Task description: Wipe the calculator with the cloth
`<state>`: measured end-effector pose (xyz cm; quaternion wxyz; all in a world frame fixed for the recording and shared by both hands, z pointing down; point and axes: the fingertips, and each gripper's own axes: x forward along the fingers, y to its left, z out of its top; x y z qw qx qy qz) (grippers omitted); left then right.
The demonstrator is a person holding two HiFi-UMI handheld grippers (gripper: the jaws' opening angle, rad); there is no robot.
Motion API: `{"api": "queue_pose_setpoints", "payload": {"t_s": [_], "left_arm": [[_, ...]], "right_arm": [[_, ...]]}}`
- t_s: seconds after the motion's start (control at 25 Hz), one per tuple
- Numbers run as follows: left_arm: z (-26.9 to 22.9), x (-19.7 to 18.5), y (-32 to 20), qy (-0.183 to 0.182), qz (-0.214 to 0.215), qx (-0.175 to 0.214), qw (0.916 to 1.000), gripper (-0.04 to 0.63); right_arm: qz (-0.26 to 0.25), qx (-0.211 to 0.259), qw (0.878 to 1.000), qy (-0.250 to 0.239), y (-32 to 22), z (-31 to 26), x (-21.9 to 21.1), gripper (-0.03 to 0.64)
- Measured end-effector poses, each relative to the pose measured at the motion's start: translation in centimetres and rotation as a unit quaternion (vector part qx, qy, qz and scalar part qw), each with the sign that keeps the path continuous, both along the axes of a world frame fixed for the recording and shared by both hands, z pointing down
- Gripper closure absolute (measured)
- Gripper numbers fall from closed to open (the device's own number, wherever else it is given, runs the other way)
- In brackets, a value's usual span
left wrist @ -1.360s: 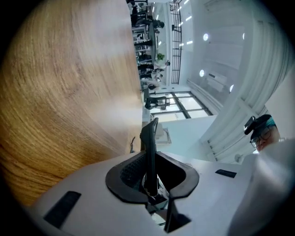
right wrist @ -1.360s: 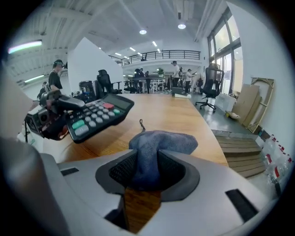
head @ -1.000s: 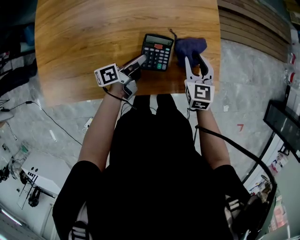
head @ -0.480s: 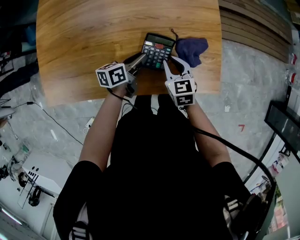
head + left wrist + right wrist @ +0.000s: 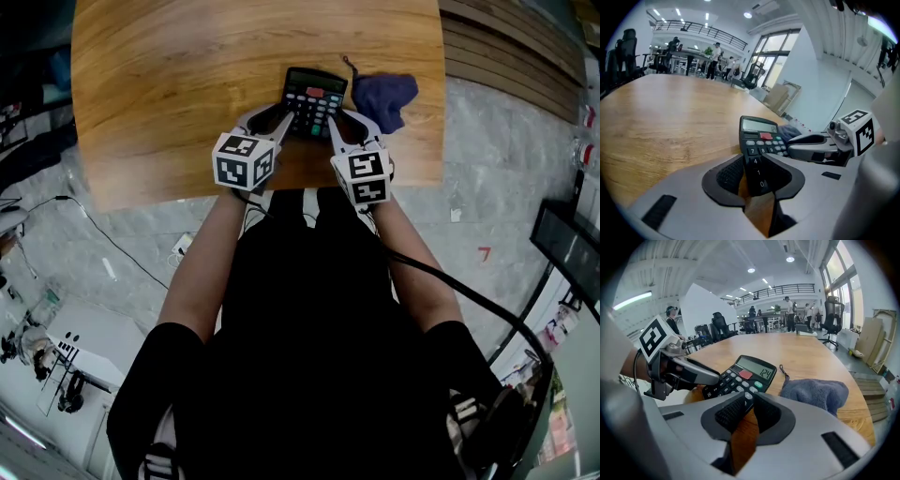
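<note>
A black calculator [image 5: 314,101] lies flat near the front edge of the wooden table [image 5: 178,75], its display lit. The blue-grey cloth [image 5: 384,97] lies loose just to its right, and neither gripper touches it. My left gripper [image 5: 269,122] is at the calculator's near left corner. Its jaws are opening around the key rows [image 5: 758,161], and wood shows beside the left pad. My right gripper [image 5: 339,125] is closing, and its pads meet on the calculator's near right corner [image 5: 746,399]. The cloth [image 5: 818,392] is at the right of the right gripper view.
The table's front edge [image 5: 281,187] runs just under both marker cubes, with my body right behind it. Grey floor with cables [image 5: 103,244] lies below on the left. Stacked boards [image 5: 506,56] sit to the right of the table. Desks and people are far in the background.
The right gripper left the cloth, moved left to the calculator's near right corner and narrowed its jaws. The left gripper rolled so its cube faces up, and its jaws widened.
</note>
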<state>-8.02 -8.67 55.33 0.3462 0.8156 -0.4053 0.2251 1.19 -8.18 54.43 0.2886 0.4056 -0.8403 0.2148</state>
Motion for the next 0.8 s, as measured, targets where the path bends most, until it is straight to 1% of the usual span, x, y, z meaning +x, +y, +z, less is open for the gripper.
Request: {"api": "queue_pose_setpoints", "payload": {"t_s": [0.2,0.28,0.36,0.4,0.48,0.52,0.56,0.6,0.68,0.72,0.8], "left_arm": [[0.4,-0.1,0.2,-0.023,0.002,-0.014,0.9996,0.480],[0.4,-0.1,0.1,-0.043,0.009,-0.003,0.9990,0.476],[-0.2,-0.5,-0.4,-0.086,0.021,0.037,0.9954,0.476],[-0.7,-0.7,-0.5,-0.115,0.031,0.066,0.9907,0.477],[-2.2,-1.0,-0.6,-0.166,0.050,0.125,0.9769,0.477],[-3.3,-1.0,-0.6,-0.178,0.052,0.152,0.9709,0.479],[-4.7,-1.0,-0.7,-0.178,0.048,0.175,0.9672,0.494],[-6.3,-0.8,-0.7,-0.168,0.038,0.197,0.9652,0.513],[-10.2,-0.5,-0.7,-0.137,0.013,0.236,0.9618,0.562],[-12.3,-0.2,-0.7,-0.125,0.004,0.256,0.9587,0.577],[-16.3,0.6,-0.4,-0.105,-0.003,0.294,0.9501,0.586]], "right_arm": [[-0.001,0.003,1.000,0.000,-0.2,0.2,0.0,0.555],[0.000,0.008,1.000,-0.002,-0.3,0.0,0.1,0.555],[0.007,0.020,1.000,-0.004,-0.6,-0.6,0.4,0.567],[0.010,0.028,1.000,-0.005,-0.7,-1.0,0.6,0.572],[0.015,0.043,0.999,-0.003,-0.9,-2.0,0.9,0.578],[0.018,0.051,0.999,-0.002,-0.9,-2.7,1.1,0.582],[0.020,0.061,0.998,-0.004,-0.9,-3.5,1.3,0.585],[0.023,0.071,0.997,-0.008,-0.8,-4.7,1.3,0.588],[0.029,0.098,0.994,-0.025,-0.5,-7.9,1.1,0.595],[0.033,0.115,0.992,-0.033,-0.4,-9.7,1.0,0.597],[0.037,0.153,0.986,-0.048,-0.2,-13.6,0.9,0.601]]}}
